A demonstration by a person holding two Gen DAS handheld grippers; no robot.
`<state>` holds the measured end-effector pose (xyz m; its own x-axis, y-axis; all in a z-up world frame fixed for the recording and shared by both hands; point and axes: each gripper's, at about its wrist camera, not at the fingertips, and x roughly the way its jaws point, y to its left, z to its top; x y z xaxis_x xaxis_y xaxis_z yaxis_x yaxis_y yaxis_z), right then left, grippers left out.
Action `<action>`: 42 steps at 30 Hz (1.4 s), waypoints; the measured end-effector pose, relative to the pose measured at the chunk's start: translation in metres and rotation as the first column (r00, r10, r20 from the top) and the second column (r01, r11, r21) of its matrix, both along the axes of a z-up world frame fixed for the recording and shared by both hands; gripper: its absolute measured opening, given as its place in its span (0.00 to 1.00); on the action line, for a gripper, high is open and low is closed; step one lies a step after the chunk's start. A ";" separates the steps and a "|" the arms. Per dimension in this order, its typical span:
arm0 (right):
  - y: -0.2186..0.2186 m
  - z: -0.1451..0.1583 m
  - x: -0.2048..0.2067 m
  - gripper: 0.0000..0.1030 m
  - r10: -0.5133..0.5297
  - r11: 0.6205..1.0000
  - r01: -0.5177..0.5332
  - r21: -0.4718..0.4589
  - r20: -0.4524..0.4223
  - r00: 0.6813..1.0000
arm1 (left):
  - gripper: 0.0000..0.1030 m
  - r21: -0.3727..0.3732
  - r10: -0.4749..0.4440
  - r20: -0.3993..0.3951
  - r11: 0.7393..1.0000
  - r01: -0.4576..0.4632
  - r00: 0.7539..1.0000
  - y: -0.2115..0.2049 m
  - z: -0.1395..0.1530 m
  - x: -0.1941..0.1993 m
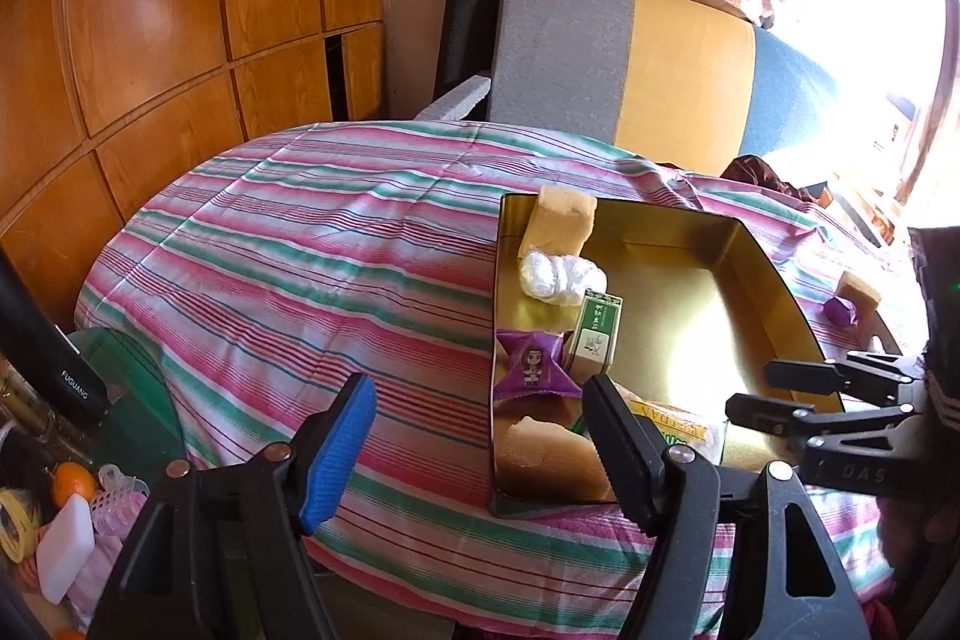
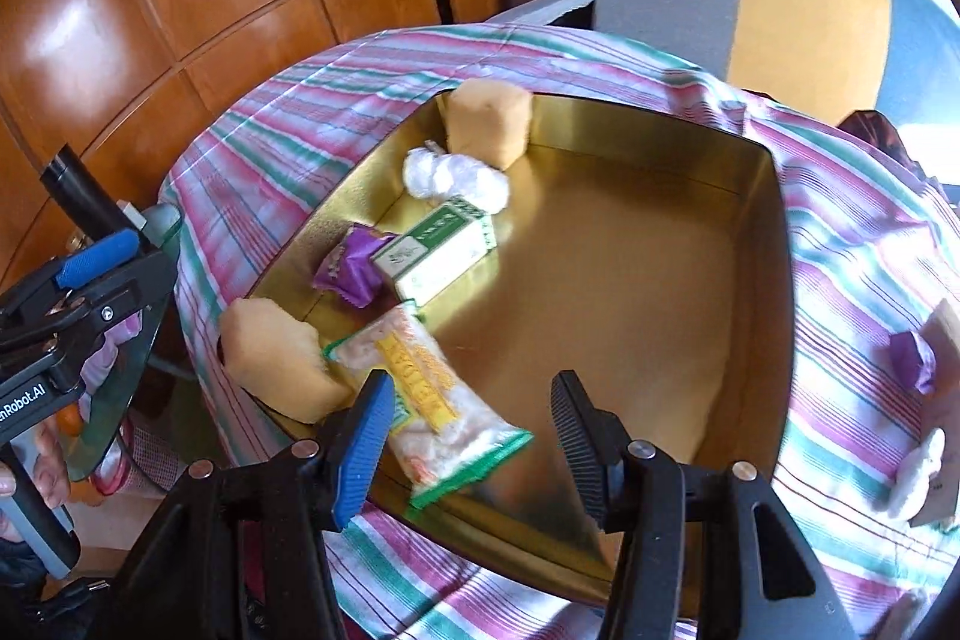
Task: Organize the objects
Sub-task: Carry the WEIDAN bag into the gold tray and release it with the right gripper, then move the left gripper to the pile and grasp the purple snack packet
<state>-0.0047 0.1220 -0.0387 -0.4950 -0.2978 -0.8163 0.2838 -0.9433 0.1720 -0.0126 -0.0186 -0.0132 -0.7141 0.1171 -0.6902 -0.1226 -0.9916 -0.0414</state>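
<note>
A gold tin box (image 1: 660,232) (image 2: 630,280) sits on the striped tablecloth (image 1: 300,232). Along its left side lie two tan sponges (image 2: 489,124) (image 2: 276,355), a white wad (image 2: 456,178), a green carton (image 2: 438,250) (image 1: 597,334), a purple packet (image 2: 354,268) (image 1: 534,367) and a clear snack packet (image 2: 432,394). My right gripper (image 2: 474,400) hovers open just above the snack packet, its pads off it. My left gripper (image 1: 480,412) is open and empty over the tin's left wall. It also shows at the left edge of the right wrist view, where its blue pad (image 2: 99,253) stands out.
On the cloth right of the tin lie a purple lump (image 2: 912,358), a tan block (image 1: 861,292) and a white piece (image 2: 918,466). A grey, yellow and blue chair (image 1: 630,58) stands behind the table. An orange (image 1: 72,481) and a white block (image 1: 66,550) lie lower left.
</note>
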 end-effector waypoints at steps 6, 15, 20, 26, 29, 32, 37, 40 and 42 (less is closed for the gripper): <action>0.045 0.009 0.007 0.53 -0.101 0.995 0.101 0.001 -0.026 0.995 | 0.70 -0.014 -0.034 -0.001 0.999 0.034 0.999 0.014 0.002 0.000; 0.141 0.027 0.024 0.57 -0.300 0.954 0.301 -0.002 -0.071 0.951 | 0.76 -0.043 -0.109 -0.007 0.993 0.109 0.994 0.046 0.008 -0.001; 0.215 0.041 0.040 0.58 -0.465 0.884 0.468 -0.001 -0.107 0.879 | 0.77 -0.053 -0.179 -0.007 0.983 0.178 0.984 0.073 0.011 -0.004; 0.328 0.043 0.077 0.63 -0.760 0.645 0.763 -0.047 -0.146 0.634 | 0.77 -0.068 -0.290 -0.001 0.955 0.289 0.957 0.119 0.014 -0.005; 0.371 0.028 0.102 0.63 -0.859 0.511 0.853 -0.103 -0.113 0.500 | 0.78 -0.067 -0.348 0.016 0.935 0.348 0.937 0.147 0.014 -0.005; 0.401 0.006 0.120 0.63 -0.921 0.387 0.910 -0.150 -0.016 0.389 | 0.78 -0.068 -0.401 0.035 0.913 0.403 0.915 0.176 0.012 -0.004; 0.422 -0.004 0.135 0.63 -0.952 0.276 0.939 -0.206 0.074 0.296 | 0.78 -0.027 -0.495 0.077 0.867 0.498 0.866 0.229 0.009 -0.003; 0.425 -0.008 0.135 0.63 -0.949 0.268 0.936 -0.227 0.108 0.298 | 0.78 -0.005 -0.538 0.107 0.841 0.542 0.836 0.260 0.005 -0.004; 0.425 -0.009 0.136 0.63 -0.948 0.268 0.936 -0.229 0.113 0.299 | 0.78 0.002 -0.560 0.126 0.826 0.564 0.819 0.280 0.002 -0.004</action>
